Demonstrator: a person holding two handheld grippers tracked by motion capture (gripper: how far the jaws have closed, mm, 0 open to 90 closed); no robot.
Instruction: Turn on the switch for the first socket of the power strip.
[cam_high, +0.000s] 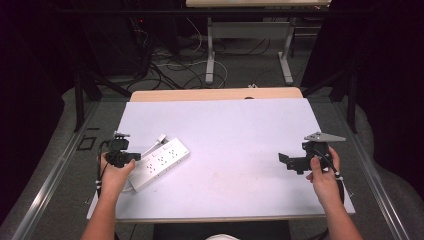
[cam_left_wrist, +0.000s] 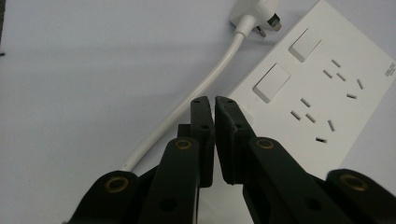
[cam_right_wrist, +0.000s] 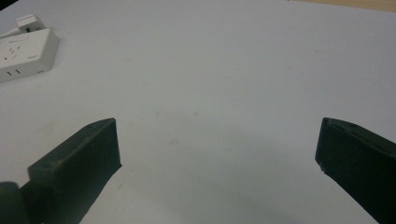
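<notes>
A white power strip (cam_high: 161, 159) lies slantwise on the left part of the white table cover (cam_high: 235, 125). Its white cable (cam_left_wrist: 201, 88) runs along its near side to a plug (cam_left_wrist: 252, 14) lying loose by the strip's far end. My left gripper (cam_high: 135, 157) hovers at the strip's left end, shut, with only a hair of a gap and nothing between its jaws; in the left gripper view its tips (cam_left_wrist: 214, 100) sit over the edge of the strip (cam_left_wrist: 322, 93) beside two rocker switches. My right gripper (cam_high: 291, 163) is held at the table's right side, wide open and empty (cam_right_wrist: 217, 140).
The strip (cam_right_wrist: 23, 53) and plug (cam_right_wrist: 28, 22) appear far off at the top left of the right gripper view. A strip of wooden tabletop (cam_high: 215, 94) borders the cover's far side. Beyond it stand another table's legs (cam_high: 210, 55) and tangled floor cables (cam_high: 170, 65).
</notes>
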